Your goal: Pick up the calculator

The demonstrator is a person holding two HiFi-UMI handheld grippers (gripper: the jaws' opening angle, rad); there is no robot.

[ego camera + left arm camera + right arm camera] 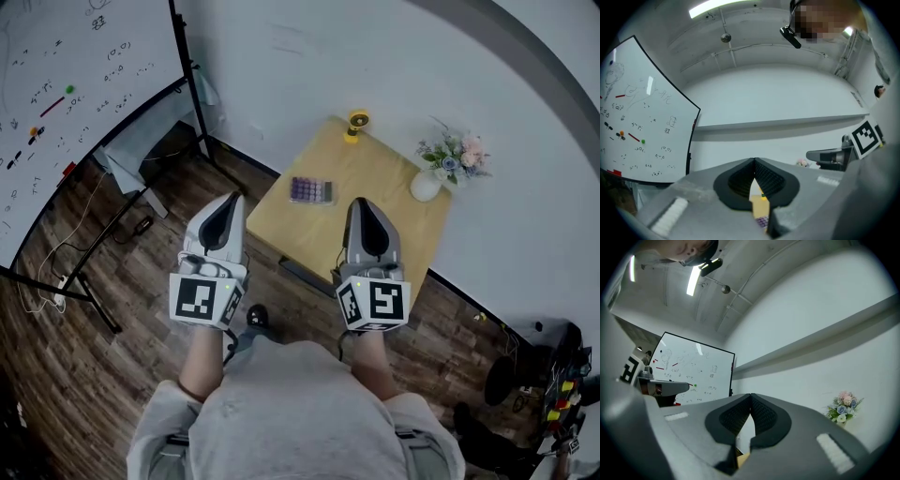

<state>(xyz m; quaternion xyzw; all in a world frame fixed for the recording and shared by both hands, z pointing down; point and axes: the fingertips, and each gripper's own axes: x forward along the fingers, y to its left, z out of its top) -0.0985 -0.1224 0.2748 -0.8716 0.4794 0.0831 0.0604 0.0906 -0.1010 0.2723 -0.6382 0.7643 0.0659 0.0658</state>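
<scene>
Left gripper (228,202), right gripper (364,204): both pinched tight, empty. Calculator (311,190) just ahead, flat on table (384,164), untouched. Looks light, rigid, slick plastic; clamp across side edges, off keys. Flowers (454,157) beyond.

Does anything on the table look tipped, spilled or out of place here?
Nothing stands out. The calculator lies flat on the wooden table; the flower vase and the small yellow object stand upright near its far edges. The left gripper and the right gripper are shut and empty.
</scene>
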